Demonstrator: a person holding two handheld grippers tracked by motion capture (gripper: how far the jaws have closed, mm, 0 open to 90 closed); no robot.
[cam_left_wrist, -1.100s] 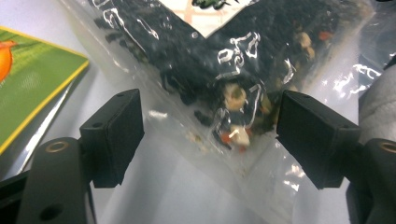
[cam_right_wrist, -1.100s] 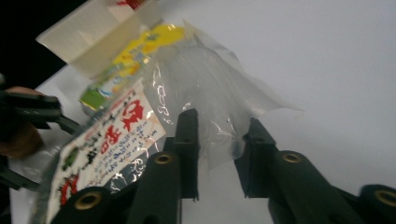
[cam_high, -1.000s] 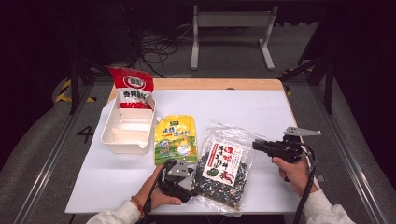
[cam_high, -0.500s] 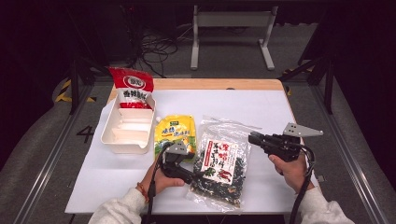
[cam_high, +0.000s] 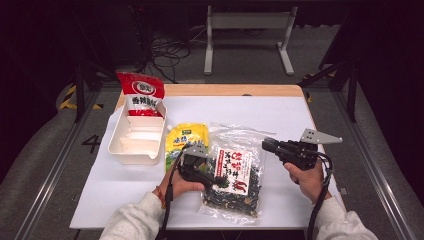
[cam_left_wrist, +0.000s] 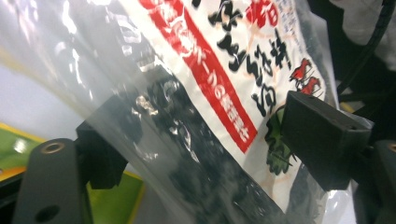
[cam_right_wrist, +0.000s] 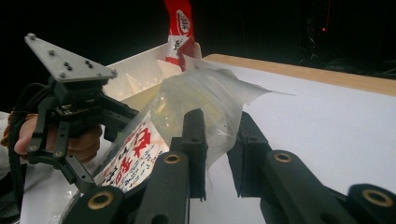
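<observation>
1. The clear bag (cam_high: 234, 175) of dark dried pieces lies on the white table (cam_high: 300, 112) in front of the person, just right of the yellow-green pouch (cam_high: 185, 140). Its long axis runs from the near edge toward the far side, with the crumpled clear top pointing away.
2. Its white label carries black East Asian characters, a red band with white characters and small red pepper pictures; I cannot read the words.
3. The left gripper (cam_high: 212, 181) comes in from the bag's left edge. Its jaws have just been closing with the bag between them; in the left gripper view the pads (cam_left_wrist: 322, 135) stand either side of the plastic, not visibly pressing.
4. The right gripper (cam_high: 266, 145) hangs at the bag's upper right corner, its jaws a narrow gap apart, gripping nothing.
5. The red packet (cam_high: 141, 92) leaning in the white tray (cam_high: 135, 150) shows white characters, unreadable.
</observation>
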